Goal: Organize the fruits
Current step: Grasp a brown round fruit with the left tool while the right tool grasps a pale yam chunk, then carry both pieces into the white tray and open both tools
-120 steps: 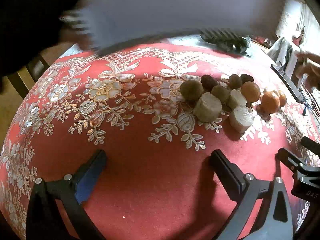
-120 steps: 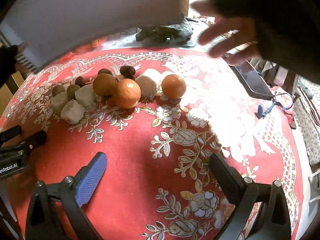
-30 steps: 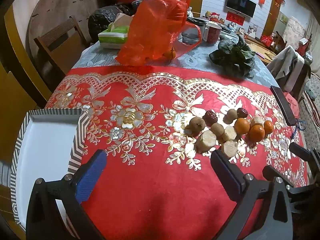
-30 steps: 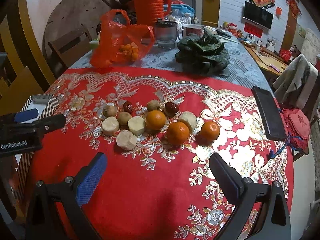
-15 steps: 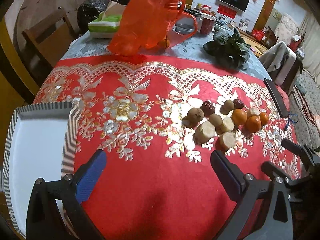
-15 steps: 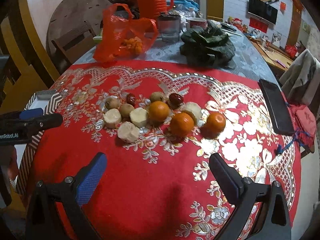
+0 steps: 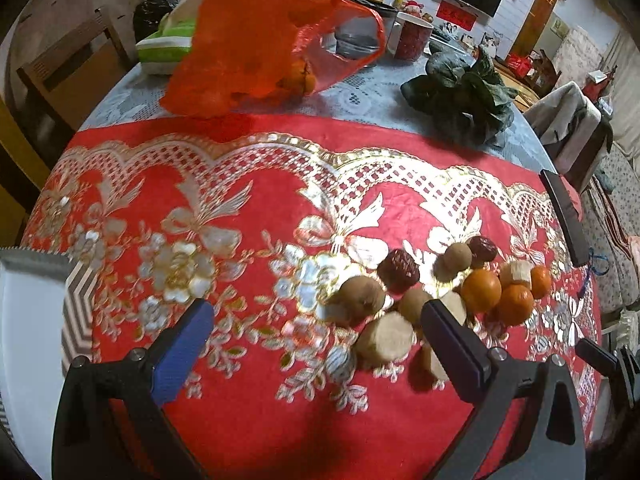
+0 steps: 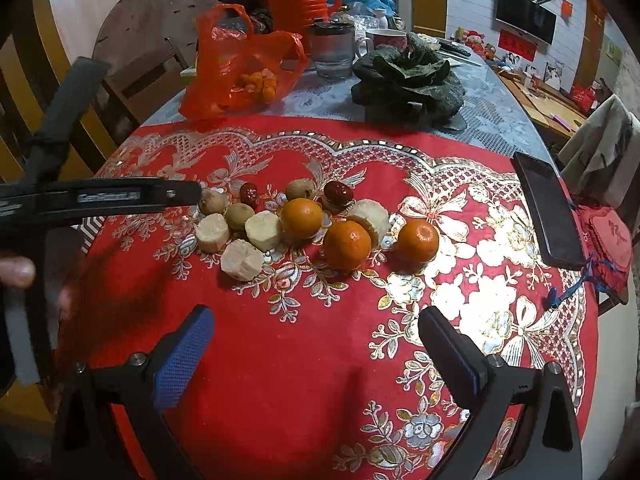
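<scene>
- Since half a second ago the left gripper (image 7: 316,334) has closed in on the fruit pile — the cluster now sits larger and nearer its right finger, and the right wrist view has its dark body reaching across at the left, where it sat lower before.
- Both grippers are empty: the left gripper's fingers stand wide apart with nothing between them, and the right gripper (image 8: 316,342) is just as wide and bare, well back from the fruit.
- All the fruit lies loose in one cluster on the red cloth (image 8: 280,360) covering the surface: three oranges (image 8: 347,245), pale peeled chunks (image 8: 242,260), small brown fruits (image 8: 239,216) and dark red dates (image 8: 338,192).
- At the far left edge sits the white tray (image 7: 28,320) with its striped rim — nothing is visible in the part that shows.
- By my reading, sorting has not begun: no fruit is lifted or set apart, and every piece is left to be picked up and placed.
- Nearest the left gripper are a pale chunk (image 7: 386,338) and a brown fruit (image 7: 362,298), likely first picks.
</scene>
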Motion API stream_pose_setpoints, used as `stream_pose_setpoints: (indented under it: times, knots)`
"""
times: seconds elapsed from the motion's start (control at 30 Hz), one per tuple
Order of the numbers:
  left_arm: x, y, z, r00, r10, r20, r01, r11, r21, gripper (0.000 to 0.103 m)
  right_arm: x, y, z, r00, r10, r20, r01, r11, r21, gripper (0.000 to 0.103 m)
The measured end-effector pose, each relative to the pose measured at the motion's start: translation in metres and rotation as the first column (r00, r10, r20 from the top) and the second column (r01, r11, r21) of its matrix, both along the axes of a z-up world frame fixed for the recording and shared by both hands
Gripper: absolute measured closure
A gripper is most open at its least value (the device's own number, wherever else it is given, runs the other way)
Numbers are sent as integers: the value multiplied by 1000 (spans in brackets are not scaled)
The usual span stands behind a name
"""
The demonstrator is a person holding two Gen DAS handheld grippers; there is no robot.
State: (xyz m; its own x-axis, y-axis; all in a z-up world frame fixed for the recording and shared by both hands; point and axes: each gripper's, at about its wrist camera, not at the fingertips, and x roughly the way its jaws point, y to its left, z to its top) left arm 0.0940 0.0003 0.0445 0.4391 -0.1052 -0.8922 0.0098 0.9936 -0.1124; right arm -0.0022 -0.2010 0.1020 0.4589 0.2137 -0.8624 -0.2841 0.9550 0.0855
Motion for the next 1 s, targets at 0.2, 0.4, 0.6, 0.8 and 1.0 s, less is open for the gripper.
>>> stream_pose_setpoints:
  times: [0.2,0.4,0.6,0.8,1.0]
  knots:
    - [11,-8,-8,999,-26,-26,27,1000,14,20,2,-4,-4,1000,-6,-24,7,1000,23,0]
    - [15,-13,-17,996,-61,-58,62,998,8,46,4,0,-5,999,14,-41,-12,998,54,3]
    - [16,-16,-26,993,-96,-70,96,995,-7,76,11,14,-10,994,83,-68,-76,992,99,19]
    - [12,-1,-26,995,-69,-77,67,997,-31,76,21,34,-16,983,168,-74,-159,980,116,23]
    - [2,9,-14,997,-49,-63,47,998,-34,76,37,49,-32,971,212,-110,-198,972,124,38]
